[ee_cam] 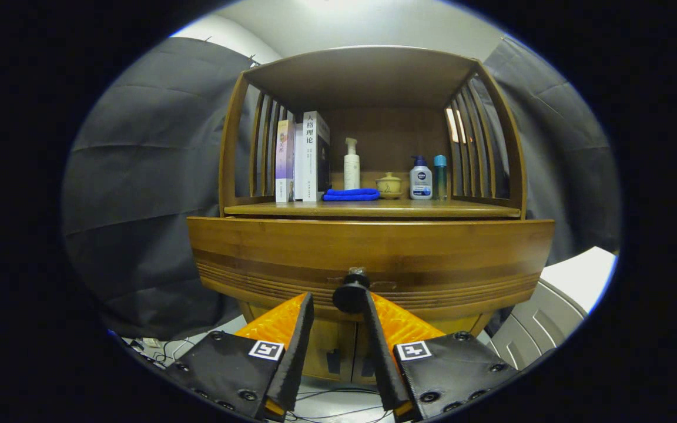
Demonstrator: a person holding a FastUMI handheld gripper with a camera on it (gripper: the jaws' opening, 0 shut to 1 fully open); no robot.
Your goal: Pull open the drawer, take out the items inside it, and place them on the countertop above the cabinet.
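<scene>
Cabinet (368, 235): a wooden piece is standing against the dark cloth wall, its slatted sides enclosing an open shelf above the drawer, with two lower doors showing beneath.
Drawer (291, 252): its wide curved front is facing the gripper; whether it is sitting flush or slightly out, I cannot tell. The items inside are hidden behind that front.
Countertop (450, 207): the shelf surface right above the drawer is offering bare room at its front edge, probably where the drawer's contents are meant to land.
Books (306, 155): they are standing upright at the left of the shelf, leaning on the slats.
Bottles: a white pump bottle (351, 165) is standing mid-shelf, a squat one (421, 179) and a slim one (440, 175) to the right.
Cloth (351, 194): a blue folded one is lying before the pump bottle.
Jar (389, 185): a small lidded one is sitting just beside the cloth.
Gripper (338, 298): it is pointing at the drawer front, fingers parted a little, holding nothing.
Knob (351, 292): the dark round pull is sitting between the fingertips, touching the right one, with a gap to the left, so the pinch appears unfinished.
</scene>
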